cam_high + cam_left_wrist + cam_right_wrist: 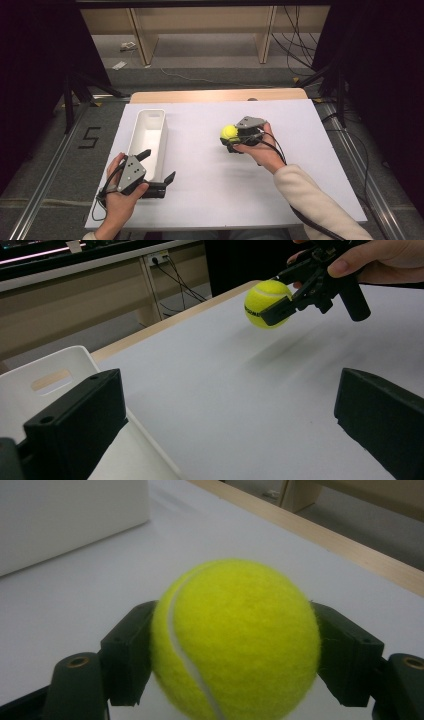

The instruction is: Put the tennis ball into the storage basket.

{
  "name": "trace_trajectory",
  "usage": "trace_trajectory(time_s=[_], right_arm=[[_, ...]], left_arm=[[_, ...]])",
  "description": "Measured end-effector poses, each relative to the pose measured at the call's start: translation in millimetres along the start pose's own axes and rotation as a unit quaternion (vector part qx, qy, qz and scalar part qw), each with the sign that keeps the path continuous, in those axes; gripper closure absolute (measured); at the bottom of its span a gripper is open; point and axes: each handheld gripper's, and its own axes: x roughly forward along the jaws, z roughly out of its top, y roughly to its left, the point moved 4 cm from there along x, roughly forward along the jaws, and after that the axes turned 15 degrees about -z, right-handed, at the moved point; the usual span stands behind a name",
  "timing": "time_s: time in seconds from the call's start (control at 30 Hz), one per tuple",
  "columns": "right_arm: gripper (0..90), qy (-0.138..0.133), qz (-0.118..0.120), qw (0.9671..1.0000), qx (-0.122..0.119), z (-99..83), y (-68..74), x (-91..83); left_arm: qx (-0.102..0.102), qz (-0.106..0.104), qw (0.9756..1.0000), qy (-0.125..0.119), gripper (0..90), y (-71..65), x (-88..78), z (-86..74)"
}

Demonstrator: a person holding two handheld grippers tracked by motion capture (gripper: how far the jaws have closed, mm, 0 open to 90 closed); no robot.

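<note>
A yellow tennis ball (229, 132) hangs above the white table top, near its middle. My right gripper (231, 141) is shut on the ball (235, 640), one black jaw pressed against each side. From the left gripper view the ball (266, 303) floats clear of the surface, with its shadow below it. My left gripper (159, 167) stands open at the near end of the white bin (148, 137), one jaw over the bin's rim (75, 357) and one over the table. Nothing lies between its jaws.
The long white bin lies on the left part of the white sheet (215, 190). A wooden table edge (220, 95) runs along the back. Beyond it are shelving legs and cables on the floor (295, 50).
</note>
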Motion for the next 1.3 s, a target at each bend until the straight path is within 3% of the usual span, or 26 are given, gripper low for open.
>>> trace_trajectory(time_s=[1.3], right_arm=[[26.5, -0.025, 0.002, 0.9997, 0.001, 16.7, 0.9, -11.9]], left_arm=[[0.000, 0.000, 1.0000, 0.000, 0.0, 0.2, -0.2, -0.1]])
